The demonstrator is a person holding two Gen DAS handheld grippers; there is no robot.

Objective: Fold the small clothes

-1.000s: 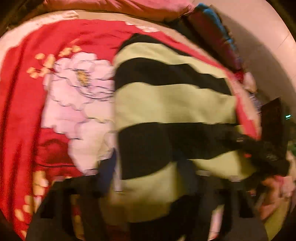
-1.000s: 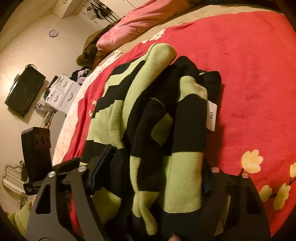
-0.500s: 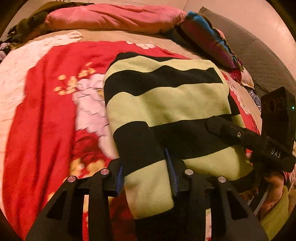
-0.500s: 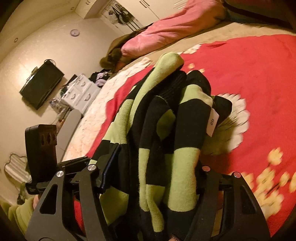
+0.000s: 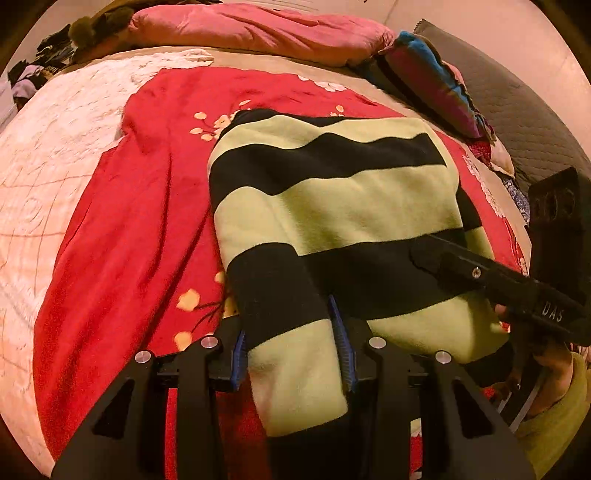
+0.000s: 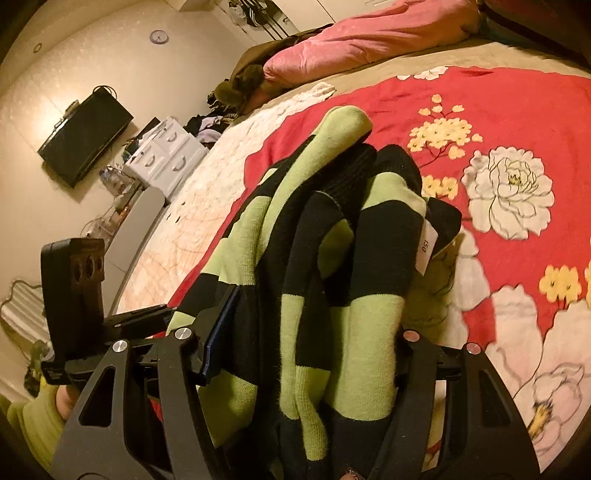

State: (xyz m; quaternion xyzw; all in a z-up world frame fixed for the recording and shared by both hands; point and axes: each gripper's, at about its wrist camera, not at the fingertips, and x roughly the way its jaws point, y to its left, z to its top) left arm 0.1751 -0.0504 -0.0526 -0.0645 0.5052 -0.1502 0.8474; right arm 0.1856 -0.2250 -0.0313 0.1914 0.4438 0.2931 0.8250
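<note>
Sweater: one, green and black striped (image 5: 332, 206), lying across the red floral blanket (image 5: 122, 236) on the bed; in the right wrist view it bunches into several thick folds (image 6: 332, 280).
Stripes: on the flat panel in the left wrist view, three black bands alternate with green ones.
Tag: one white label (image 6: 424, 251) on a fold edge, printed "150".
Left gripper: (image 5: 291, 354) its two blue-padded fingers stand on either side of a folded sweater edge and pinch it.
Right gripper: (image 6: 306, 343) clamped around a thick bundle of folds; the cloth fills the gap between its fingers.
Pillows: one long pink one (image 5: 255, 29) at the head of the bed, one multicoloured cushion (image 5: 432, 81) beside it.
Room: one dark screen (image 6: 85, 140) on the wall, one set of white drawers (image 6: 166, 155) below it, one round wall clock (image 6: 159, 36).
Hidden: the right gripper's right pad is buried under the knit; the lower hem of the sweater is cut off behind both grippers.
Hard to make out: the clutter pile (image 6: 210, 125) past the drawers is too small to identify; the sleeves cannot be told apart from the body in the bundle.
</note>
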